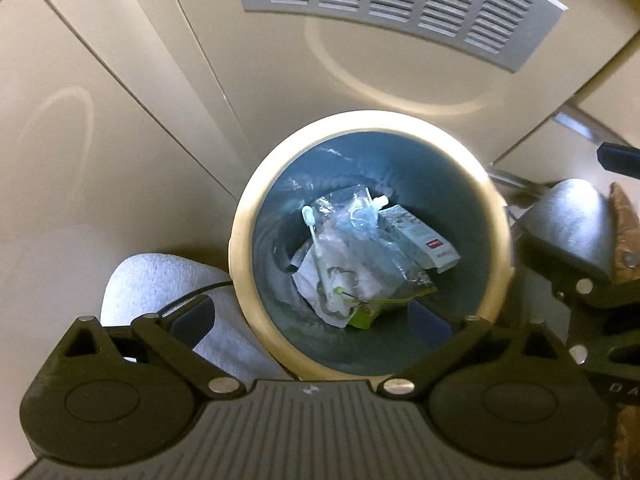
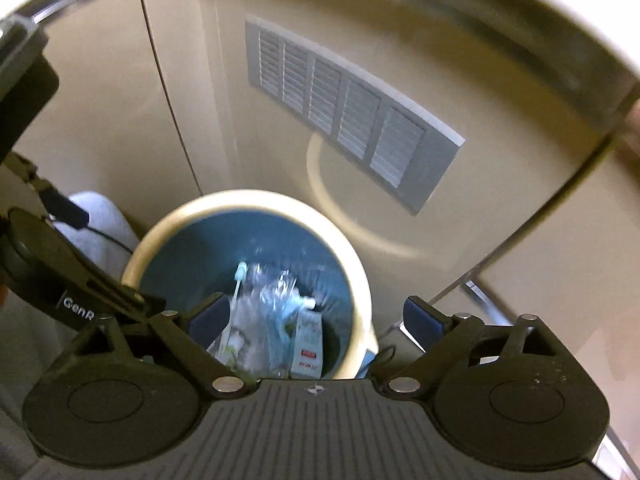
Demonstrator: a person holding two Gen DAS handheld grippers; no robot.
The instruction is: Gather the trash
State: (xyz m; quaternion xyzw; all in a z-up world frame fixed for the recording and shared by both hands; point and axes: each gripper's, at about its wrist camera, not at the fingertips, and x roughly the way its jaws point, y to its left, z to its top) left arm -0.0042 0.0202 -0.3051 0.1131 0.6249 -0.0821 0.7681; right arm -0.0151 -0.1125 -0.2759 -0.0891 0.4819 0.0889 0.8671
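Trash (image 1: 360, 256) (image 2: 264, 320): a mixed heap lay at the bottom of the round waste bin (image 1: 256, 216) (image 2: 356, 264), cream-rimmed with a blue-grey inner wall. Contents: crumpled white paper (image 1: 340, 280); clear plastic wrapping (image 1: 360, 216) over it; a white swab-like stick (image 1: 314, 236) (image 2: 239, 280) at the heap's left edge; a small white carton (image 1: 420, 240) (image 2: 306, 344) with a red label at its right; a yellow-green scrap (image 1: 360, 314) nearest the camera.

Left gripper (image 1: 310, 320): above the bin's near rim, fingers (image 1: 192, 316) spread wide, nothing between them.

Right gripper (image 2: 316, 316): likewise over the bin, fingers (image 2: 210, 314) apart and empty.

Surroundings: beige panelled wall (image 1: 120, 128) behind the bin, carrying a grey louvred vent (image 1: 392, 4) (image 2: 340, 116). A grey fabric shape (image 1: 160, 280) lay left of the bin.
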